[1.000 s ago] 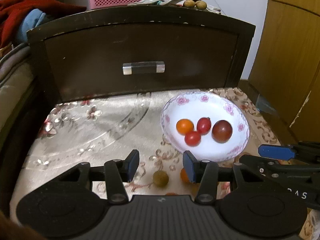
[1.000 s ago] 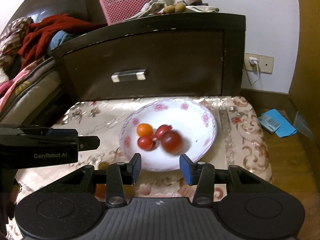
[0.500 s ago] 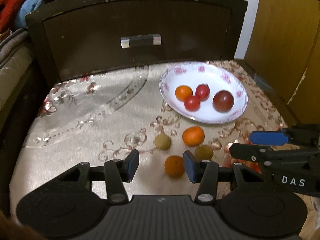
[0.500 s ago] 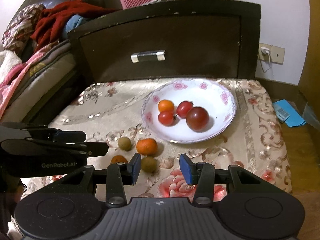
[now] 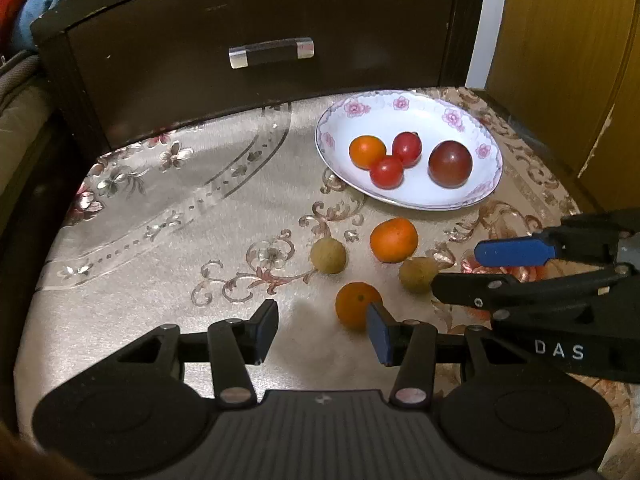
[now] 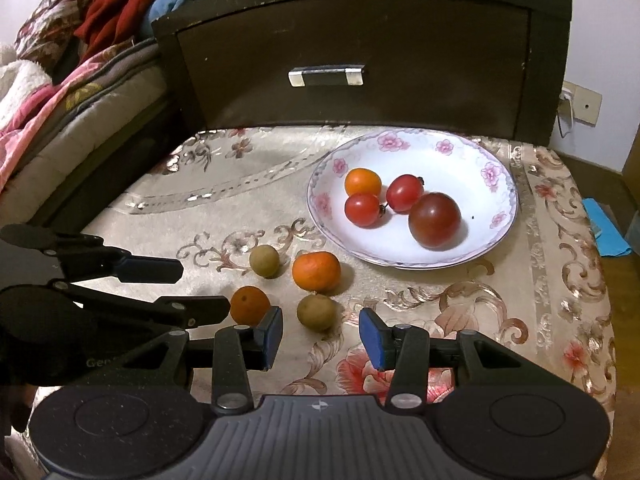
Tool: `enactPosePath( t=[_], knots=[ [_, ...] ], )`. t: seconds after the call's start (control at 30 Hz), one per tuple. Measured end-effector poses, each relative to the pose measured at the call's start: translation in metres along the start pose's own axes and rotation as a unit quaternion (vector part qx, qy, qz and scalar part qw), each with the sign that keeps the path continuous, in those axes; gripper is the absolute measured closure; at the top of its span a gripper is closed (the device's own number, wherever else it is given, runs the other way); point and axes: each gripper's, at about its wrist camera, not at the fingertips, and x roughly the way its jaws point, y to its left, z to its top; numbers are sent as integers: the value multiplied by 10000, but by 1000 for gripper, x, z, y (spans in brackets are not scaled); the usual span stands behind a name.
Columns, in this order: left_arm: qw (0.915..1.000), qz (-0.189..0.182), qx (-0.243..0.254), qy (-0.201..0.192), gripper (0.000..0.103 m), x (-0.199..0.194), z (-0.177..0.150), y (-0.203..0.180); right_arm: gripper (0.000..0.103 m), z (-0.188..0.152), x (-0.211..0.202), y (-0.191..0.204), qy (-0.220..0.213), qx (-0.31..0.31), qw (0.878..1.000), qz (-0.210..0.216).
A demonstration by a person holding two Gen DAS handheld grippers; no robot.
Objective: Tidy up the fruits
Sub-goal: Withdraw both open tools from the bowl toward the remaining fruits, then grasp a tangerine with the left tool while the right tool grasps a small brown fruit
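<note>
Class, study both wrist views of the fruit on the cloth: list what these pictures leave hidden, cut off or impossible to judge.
- Left wrist view: the near orange is partly covered by a left gripper finger.
- Left wrist view: the right gripper overlaps one brown fruit; whether they touch cannot be told.
- Right wrist view: the blue item on the floor is cut off by the cloth-covered seat.
- Both views: the drawer is closed, so its contents are hidden.

4 fruits (loose) beside plate.
</note>
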Motion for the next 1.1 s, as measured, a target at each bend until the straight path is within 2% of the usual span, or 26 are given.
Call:
enactPosePath(
  t=[0.6,0.77,0.97,1.03,1.1],
  knots=[
    [9998,75,77,179,47,11,-2,4,65,3,27,2,291,-167,9994,10],
    [9998,65,77,190,44,12,-1,4,67,3,33,4,354,-232,9991,-7],
    [9998,34,97,174,43,13,-1,3,75,4,36,3,349,-268,9990,-64],
    [9998,18,92,175,42,14,-1,2,82,3,36,4,365,-322,9988,-63],
    [9998,-13,89,176,42,14,0,1,84,3,35,5,379,-391,9985,-80]
  ],
)
